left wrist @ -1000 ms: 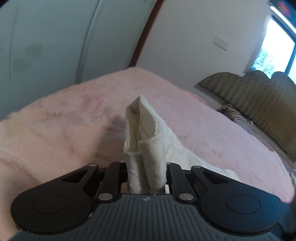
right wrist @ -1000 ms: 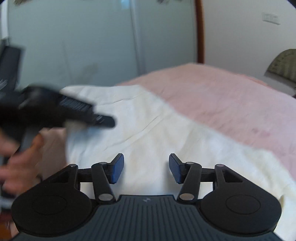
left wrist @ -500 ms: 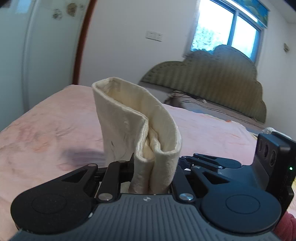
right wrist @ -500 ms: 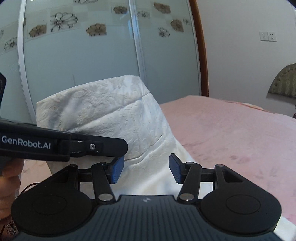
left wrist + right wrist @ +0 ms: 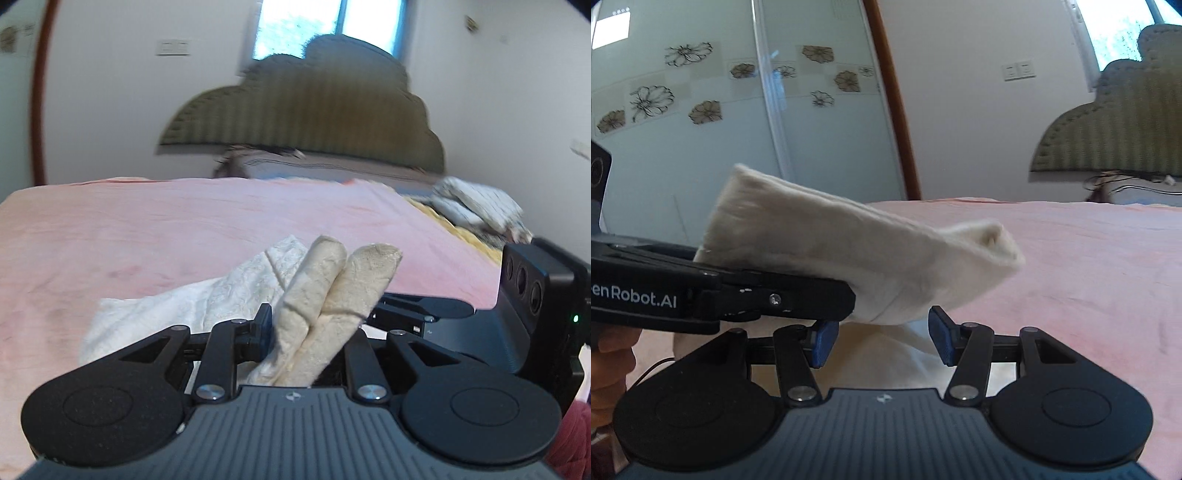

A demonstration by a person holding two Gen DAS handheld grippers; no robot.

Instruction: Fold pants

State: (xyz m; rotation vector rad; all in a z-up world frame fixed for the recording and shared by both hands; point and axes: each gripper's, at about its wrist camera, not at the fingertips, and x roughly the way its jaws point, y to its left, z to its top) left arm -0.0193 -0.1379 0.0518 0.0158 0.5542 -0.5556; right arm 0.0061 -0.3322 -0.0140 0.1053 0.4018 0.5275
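Pants [image 5: 325, 295], cream-white and bunched into a thick doubled fold, are clamped in the left claw [image 5: 308, 332], with the loose remainder lying on the pink bed [image 5: 184, 229] just below that claw. Right claw [image 5: 882, 338] is spread wide and grips nothing; its blue pads [image 5: 942, 341] sit just under the raised fold, and it lies right beside the left claw. Headboard [image 5: 306, 107] and a rumpled pile of bedding [image 5: 476, 206] are at the bed's far end.
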